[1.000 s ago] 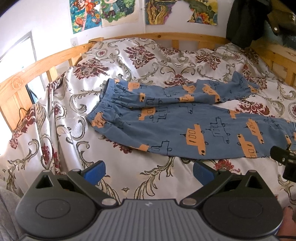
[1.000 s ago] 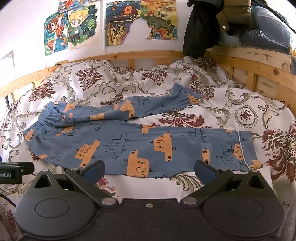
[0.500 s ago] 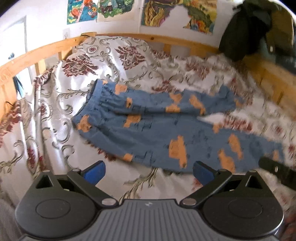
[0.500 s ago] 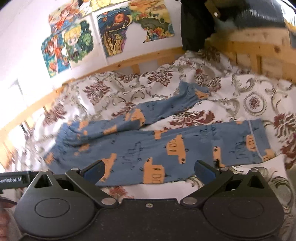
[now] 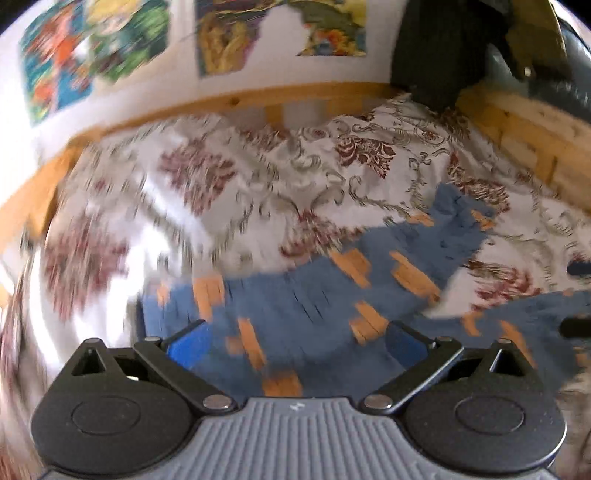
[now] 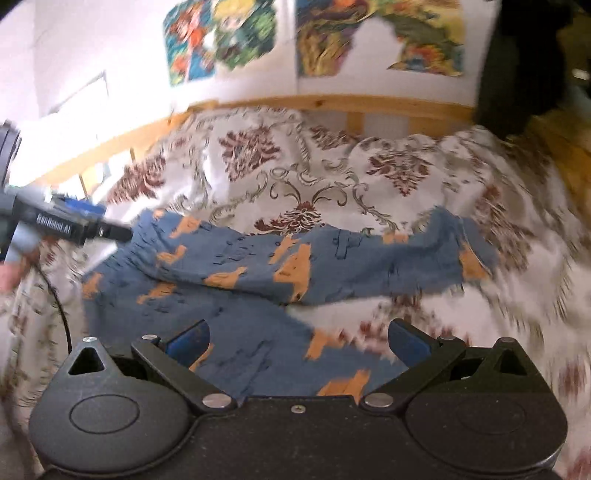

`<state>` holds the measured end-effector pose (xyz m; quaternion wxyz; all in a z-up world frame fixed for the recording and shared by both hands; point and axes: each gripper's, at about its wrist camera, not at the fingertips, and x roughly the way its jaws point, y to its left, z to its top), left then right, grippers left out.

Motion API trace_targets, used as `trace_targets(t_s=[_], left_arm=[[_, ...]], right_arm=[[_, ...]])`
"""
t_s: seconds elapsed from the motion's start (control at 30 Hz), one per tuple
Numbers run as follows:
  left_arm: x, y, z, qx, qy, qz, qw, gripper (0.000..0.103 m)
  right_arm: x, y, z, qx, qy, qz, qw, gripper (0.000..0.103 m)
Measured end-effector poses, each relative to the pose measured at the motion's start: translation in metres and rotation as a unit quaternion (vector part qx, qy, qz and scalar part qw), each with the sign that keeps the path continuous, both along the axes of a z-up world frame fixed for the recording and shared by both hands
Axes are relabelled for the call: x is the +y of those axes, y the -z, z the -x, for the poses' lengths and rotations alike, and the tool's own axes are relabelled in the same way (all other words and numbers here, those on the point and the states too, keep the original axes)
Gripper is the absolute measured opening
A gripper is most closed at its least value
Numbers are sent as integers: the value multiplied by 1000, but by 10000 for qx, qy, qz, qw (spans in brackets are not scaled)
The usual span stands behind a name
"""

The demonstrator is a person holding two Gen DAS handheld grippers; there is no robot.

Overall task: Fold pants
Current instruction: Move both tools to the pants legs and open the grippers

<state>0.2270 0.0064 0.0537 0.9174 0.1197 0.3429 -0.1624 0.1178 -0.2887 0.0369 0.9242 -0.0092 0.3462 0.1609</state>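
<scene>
The blue cotton pants with orange car prints [image 6: 258, 266] lay spread flat on the white bedspread with dark red floral and grey scroll patterns [image 6: 314, 177]. The waistband lay toward the left in the right wrist view, and the two legs ran to the right. The upper leg angled away from the lower one, with a wedge of bedspread showing between them.

The left gripper [image 5: 295, 341] hovered over the pants. Its blue-padded fingers [image 5: 188, 345] were spread wide apart, and nothing was held between them. Blue fabric filled the gap below the fingers. Contact with the fabric could not be determined, because the view was motion-blurred.

The right gripper [image 6: 297, 341] was likewise spread wide and held nothing. It was positioned above the lower leg, near the fork of the two legs.

In the right wrist view, the left gripper's tip reached in from the left edge, near the waistband end.

A light wooden bed frame [image 6: 332, 107] ran behind the bedspread. Colourful paper posters [image 6: 221, 33] hung on the white wall above it. Dark clothing [image 5: 436, 51] hung at the upper right.
</scene>
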Motion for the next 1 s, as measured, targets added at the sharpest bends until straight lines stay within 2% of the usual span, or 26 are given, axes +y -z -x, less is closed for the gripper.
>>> trace_targets(t_s=[0.17, 0.23, 0.3, 0.37, 0.43, 0.53, 0.57, 0.63, 0.73, 0.77, 0.83, 0.87, 0.93, 1.0], left_arm=[[-10, 25, -101, 196, 692, 35, 9974, 103], [-13, 40, -139, 400, 988, 58, 9943, 103], [-17, 59, -175, 731, 1373, -75, 9878, 103], [-22, 77, -205, 1128, 1783, -286, 9771, 103], [-24, 91, -226, 1620, 2214, -383, 9609, 101], [-24, 106, -236, 2090, 2581, -548, 9416, 95], [-25, 111, -240, 2254, 2675, -644, 9346, 93], [-27, 121, -244, 2510, 2798, -854, 9227, 86], [-27, 129, -246, 2642, 3095, -1132, 9064, 84], [-27, 130, -247, 2701, 3151, -1169, 9023, 84], [-28, 131, -251, 2799, 3167, -1223, 8980, 77], [-28, 131, -253, 2826, 3161, -1267, 8968, 75], [-27, 130, -258, 2878, 3143, -1366, 8943, 61], [-25, 128, -265, 2953, 3148, -1409, 8910, 53]], right_arm=[[-12, 21, -111, 195, -356, -44, 9992, 102], [-15, 30, -159, 333, -546, -192, 9978, 102], [-15, 39, -204, 557, -801, -360, 9946, 102], [-11, 49, -250, 987, -1159, -461, 9873, 102], [-4, 61, -288, 1369, -1558, -531, 9768, 102], [8, 77, -331, 1728, -1983, -392, 9640, 102], [12, 82, -343, 1837, -2068, -329, 9604, 101], [18, 90, -359, 2117, -2261, -383, 9501, 91], [25, 97, -371, 2454, -2645, -414, 9317, 74], [27, 98, -373, 2507, -2742, -356, 9277, 72], [30, 101, -377, 2668, -2918, -286, 9181, 58], [30, 101, -378, 2715, -2971, -263, 9151, 55], [30, 98, -382, 2821, -3067, -289, 9086, 48], [28, 94, -385, 2919, -3165, -305, 9021, 45]])
